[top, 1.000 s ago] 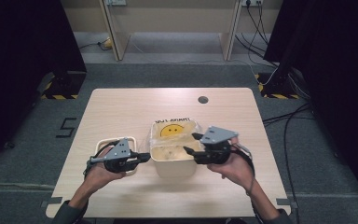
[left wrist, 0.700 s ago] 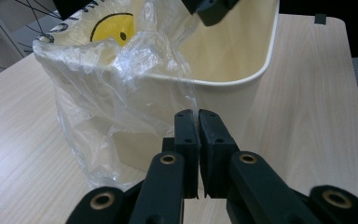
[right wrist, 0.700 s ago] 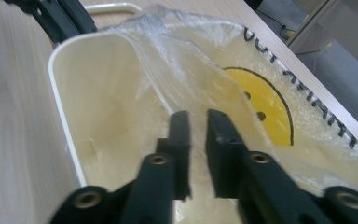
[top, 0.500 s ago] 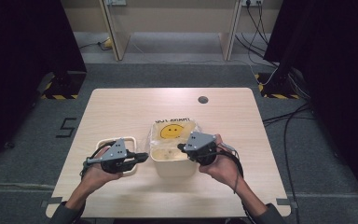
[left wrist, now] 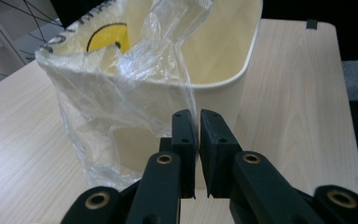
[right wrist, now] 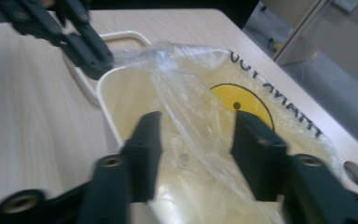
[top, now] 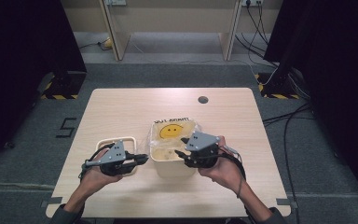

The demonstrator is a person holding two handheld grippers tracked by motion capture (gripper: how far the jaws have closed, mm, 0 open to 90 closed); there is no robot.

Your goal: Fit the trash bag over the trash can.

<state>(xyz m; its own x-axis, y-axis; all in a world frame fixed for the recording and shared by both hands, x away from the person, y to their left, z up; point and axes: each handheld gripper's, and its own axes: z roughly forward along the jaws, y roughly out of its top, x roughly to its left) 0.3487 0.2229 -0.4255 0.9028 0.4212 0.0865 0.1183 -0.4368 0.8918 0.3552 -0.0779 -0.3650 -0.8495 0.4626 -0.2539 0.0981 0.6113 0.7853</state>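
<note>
Clear plastic bag (left wrist: 121,88) with yellow smiley print, draped in and over cream bin (top: 170,161) at mid-table; film hanging down the bin's outer wall on the left gripper's side. Print and black lettering lying on the far part of the bag.

Left gripper (left wrist: 198,149) just beside the bin's outer wall, jaws pressed nearly together, only a thin slit between the pads. In the right gripper view, its tips sit at the bin rim with a gathered bit of film at them; probably pinching that edge, though blur keeps it from being certain. No shift from a second ago in the high view.

Right gripper (right wrist: 193,140) over the bin's open top, jaws spread partway, just been opening; a ridge of film running up between them, pads not pressing it. Against a second ago, moved in from the bin's right edge to above its near-right corner.

Second cream container (top: 114,142) under and behind the left gripper. Table (top: 121,107) bare wood beyond; small dark hole (top: 203,99) at far edge.
</note>
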